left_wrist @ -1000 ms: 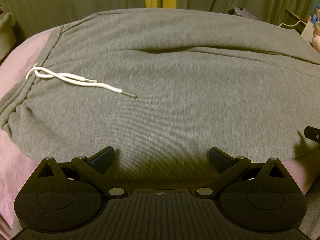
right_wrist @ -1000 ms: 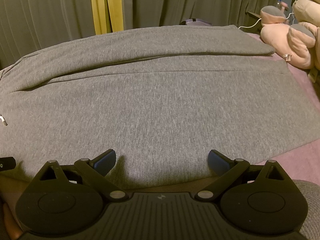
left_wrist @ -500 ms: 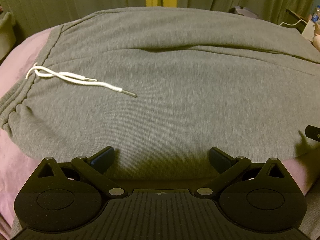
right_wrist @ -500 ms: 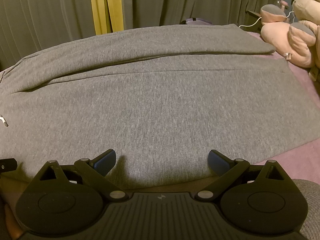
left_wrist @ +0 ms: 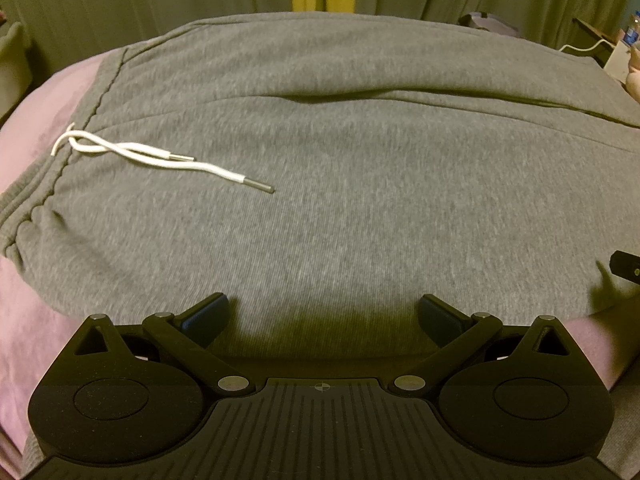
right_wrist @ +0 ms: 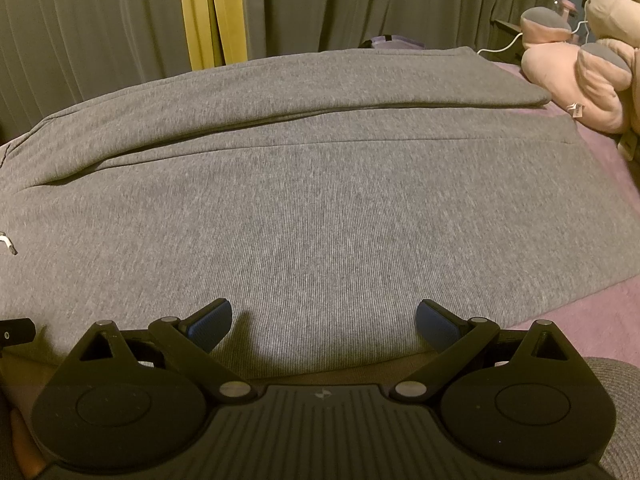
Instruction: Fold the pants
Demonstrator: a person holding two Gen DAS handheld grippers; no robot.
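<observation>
Grey sweatpants (left_wrist: 340, 152) lie flat across the pink bed, waistband at the left, legs running right. A white drawstring (left_wrist: 160, 158) with metal tips lies on the waist area. My left gripper (left_wrist: 323, 318) is open and empty, just above the near edge of the pants by the waist end. In the right wrist view the pant legs (right_wrist: 320, 200) stretch to the hems at the right; the far leg lies as a folded ridge. My right gripper (right_wrist: 324, 322) is open and empty over the near edge of the near leg.
The pink bed sheet (left_wrist: 36, 320) shows at the left and at the near right (right_wrist: 592, 320). Plush toys (right_wrist: 588, 64) sit at the far right of the bed. Grey-green curtains (right_wrist: 360, 4) with a yellow strip hang behind.
Both grippers have crept slightly forward over the near edge of the pants. Both stay open. The pants have not moved.
</observation>
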